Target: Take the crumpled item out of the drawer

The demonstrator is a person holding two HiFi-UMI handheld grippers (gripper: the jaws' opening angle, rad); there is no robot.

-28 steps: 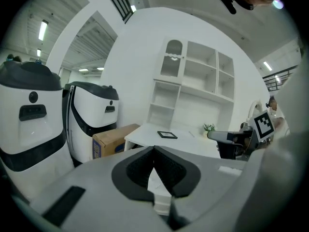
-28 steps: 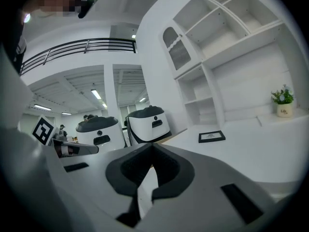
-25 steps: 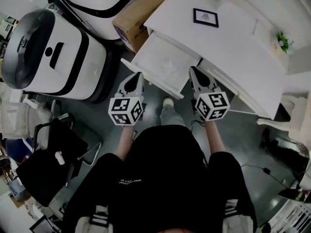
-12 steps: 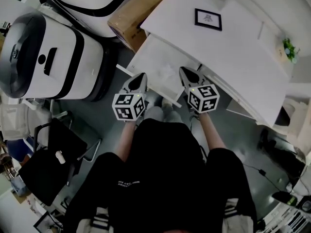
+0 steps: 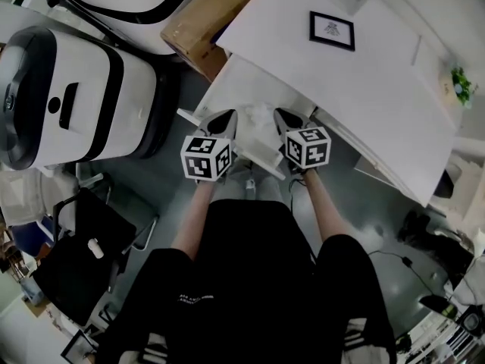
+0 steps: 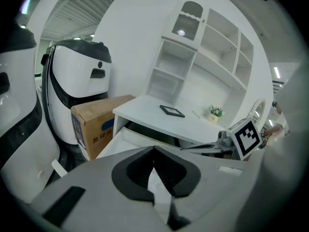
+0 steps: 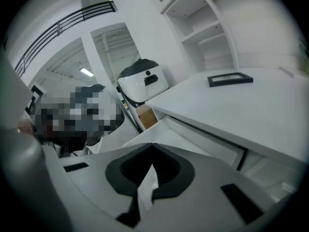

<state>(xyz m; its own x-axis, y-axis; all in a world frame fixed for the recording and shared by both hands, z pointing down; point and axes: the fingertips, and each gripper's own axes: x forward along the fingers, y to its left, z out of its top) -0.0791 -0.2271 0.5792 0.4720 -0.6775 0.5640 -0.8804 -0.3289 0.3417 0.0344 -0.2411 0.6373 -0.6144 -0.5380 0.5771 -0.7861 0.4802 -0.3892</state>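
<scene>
A white drawer (image 5: 227, 82) stands pulled out from under the white desk (image 5: 364, 89). A pale crumpled item (image 5: 258, 117) lies near the drawer's front edge. My left gripper (image 5: 226, 118) points into the drawer just left of the item, and my right gripper (image 5: 281, 117) just right of it. In both gripper views the jaw tips meet, left gripper (image 6: 153, 148) and right gripper (image 7: 152, 144), with nothing held. The drawer (image 6: 126, 138) (image 7: 169, 132) shows beyond the jaws. The crumpled item is not clear in the gripper views.
A cardboard box (image 5: 201, 25) (image 6: 94, 122) sits left of the drawer, beside a large white and black machine (image 5: 68, 97). On the desk lie a black picture frame (image 5: 332, 30) (image 7: 230, 79) and a small plant (image 5: 460, 82). A black chair (image 5: 83, 241) stands at the lower left.
Both grippers have moved forward and closer together, from in front of the drawer to over its front edge, either side of the crumpled item.
</scene>
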